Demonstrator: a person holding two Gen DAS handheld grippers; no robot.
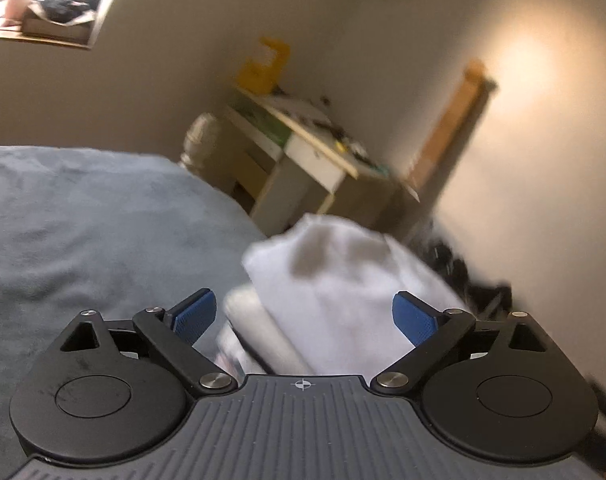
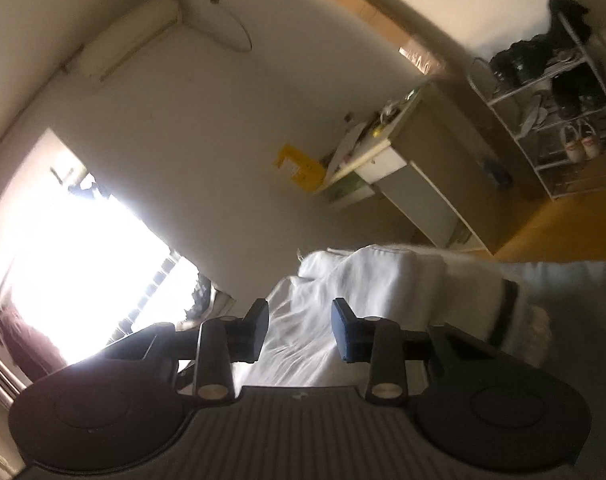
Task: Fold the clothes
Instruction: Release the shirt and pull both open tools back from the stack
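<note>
The left tongs (image 1: 304, 316) stand wide apart, clamping nothing; a white garment (image 1: 343, 280) lies heaped beyond and between the blue pads, at the edge of the grey bed (image 1: 83, 232). The right tongs (image 2: 300, 330) are partly apart, white cloth (image 2: 375, 280) blurred between them, not pinched. Only the right view shows the shoe rack (image 2: 551, 100), air conditioner (image 2: 131, 36) and bright window (image 2: 75, 248). Both show the cluttered table (image 1: 315, 140).

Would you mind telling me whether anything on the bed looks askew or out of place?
The white garment sits in a loose, lumpy heap at the edge of the grey bed cover, not flat or squared. Both views are motion-blurred, so finer detail is unclear.
</note>
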